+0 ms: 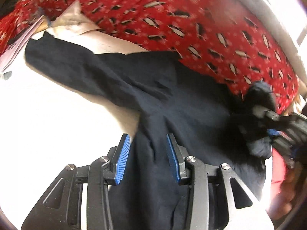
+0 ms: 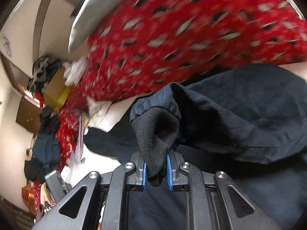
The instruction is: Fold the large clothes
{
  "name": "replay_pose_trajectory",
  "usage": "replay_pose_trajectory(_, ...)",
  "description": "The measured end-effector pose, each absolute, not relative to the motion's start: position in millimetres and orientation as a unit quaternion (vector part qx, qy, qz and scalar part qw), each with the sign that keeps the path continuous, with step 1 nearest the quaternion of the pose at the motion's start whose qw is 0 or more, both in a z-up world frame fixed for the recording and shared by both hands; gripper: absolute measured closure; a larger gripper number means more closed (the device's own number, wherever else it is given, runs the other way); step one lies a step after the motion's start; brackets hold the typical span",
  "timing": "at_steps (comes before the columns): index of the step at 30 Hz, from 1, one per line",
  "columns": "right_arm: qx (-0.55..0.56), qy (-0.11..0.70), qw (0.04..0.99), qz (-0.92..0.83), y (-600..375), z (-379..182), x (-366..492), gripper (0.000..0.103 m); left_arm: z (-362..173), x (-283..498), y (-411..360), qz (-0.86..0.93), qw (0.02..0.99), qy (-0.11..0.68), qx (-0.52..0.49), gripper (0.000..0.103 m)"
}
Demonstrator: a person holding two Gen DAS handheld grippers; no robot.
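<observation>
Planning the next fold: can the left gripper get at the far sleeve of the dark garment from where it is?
Probably yes. The left gripper sits over the dark garment body; the far sleeve lies flat on the pale surface ahead, nothing on it. The right gripper holds the other cuff, off aside.

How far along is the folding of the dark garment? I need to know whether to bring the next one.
Early. Nothing looks folded yet: the dark garment lies rumpled, one sleeve spread out. In hand: the right gripper pinches the ribbed cuff, while the left gripper has bunched cloth between its pads. All the folds remain.
</observation>
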State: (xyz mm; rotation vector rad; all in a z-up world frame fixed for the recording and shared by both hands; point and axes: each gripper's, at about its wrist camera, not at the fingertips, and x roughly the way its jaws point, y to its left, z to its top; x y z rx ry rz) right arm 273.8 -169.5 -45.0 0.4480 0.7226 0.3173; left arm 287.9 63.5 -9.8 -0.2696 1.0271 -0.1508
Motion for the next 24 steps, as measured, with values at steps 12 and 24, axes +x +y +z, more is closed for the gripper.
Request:
replay_pose_trajectory(12, 0.250, 0.426, 0.851, 0.179, -154.5, -123.4, 276.8, 0.069, -30.6, 298.4, 51.5, -0.118, 0.831, 0.520, -0.157, 0.063)
replay_pose_trajectory(24, 0.319, 0.376, 0.866, 0.088, -318.9, -140.8, 155.2, 0.056, -23.4, 291.3, -49.2, -0.137, 0.844, 0.514, -0.074, 0.033)
